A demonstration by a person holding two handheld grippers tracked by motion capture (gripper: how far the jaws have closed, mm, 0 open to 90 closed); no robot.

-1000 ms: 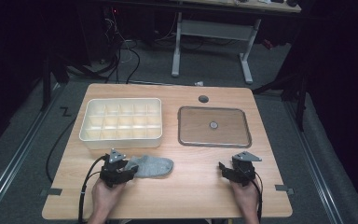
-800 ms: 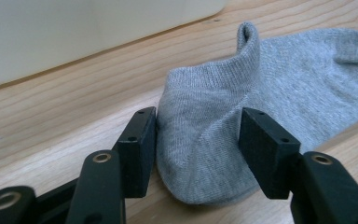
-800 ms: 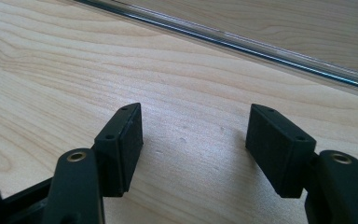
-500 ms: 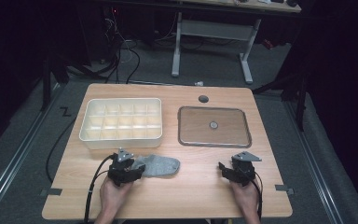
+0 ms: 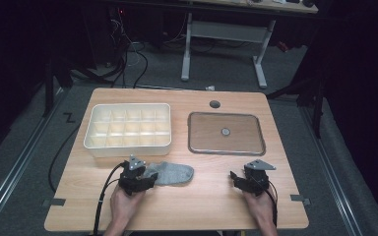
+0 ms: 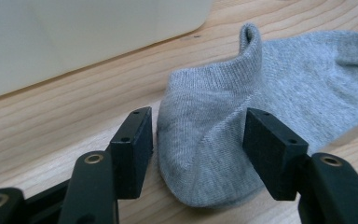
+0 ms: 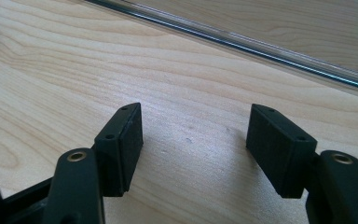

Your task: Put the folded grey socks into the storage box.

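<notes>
While its jaws have just been opening, the left gripper point(image 6: 198, 140) straddles the grey sock point(image 6: 261, 116) lying on the table point(image 5: 202, 206) before the tray point(image 5: 128, 127); the right gripper point(image 7: 196, 140) rests apart, empty.

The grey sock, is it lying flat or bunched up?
Mostly flat: the sock lies spread on the table, only its cuff edge standing up.

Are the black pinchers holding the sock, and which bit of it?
Nothing is held. The left gripper has just been opening; the sock has one end between its jaws, unpinched. The right gripper is open over bare table.
</notes>
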